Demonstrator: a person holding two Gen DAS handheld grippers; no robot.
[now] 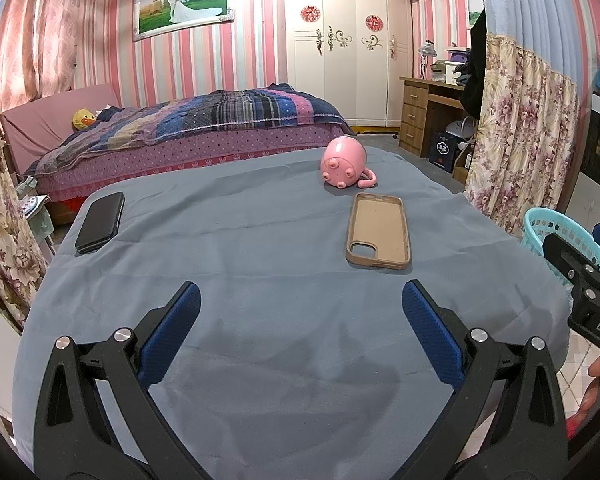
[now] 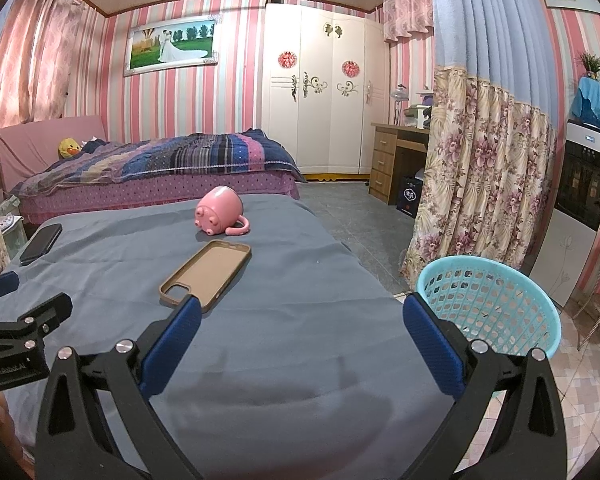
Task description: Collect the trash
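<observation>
Left hand-held gripper [image 1: 300, 312]: spread wide, nothing between the blue pads, hovering over the bare lower centre of the worktop [image 1: 260, 264], which is draped in grey-blue cloth. Right hand-held gripper [image 2: 300, 316]: also wide and holding nothing, low in its frame, pointing between the worktop's right edge and the basket.

Items on the cloth: tan phone case [image 1: 379, 232], inside face up, right of centre in the left view; pink pig mug [image 1: 345, 162] on its side just beyond the case, apart from it; black phone [image 1: 101, 222] at the left edge, well apart from both. Turquoise mesh basket [image 2: 488, 304] stands off the worktop at lower right of the right view, on the tiled floor; a few small dark specks show inside, too small to identify.

No crumpled paper or wrapper is visible. Judgement: either the trash is already in the basket, or the case counts as the next piece; cannot tell which.

Risks from here:
- Wrong target: the mug and phone look like keepers; grabbing one would bin a usable item.
- The case is flat and thin; a shallow pinch on its rim may slip, or catch the loose cloth and drag it.
- Dragged cloth could roll the tipped mug toward the far edge.
- The basket sits below worktop level; an early release would land on the floor.
</observation>
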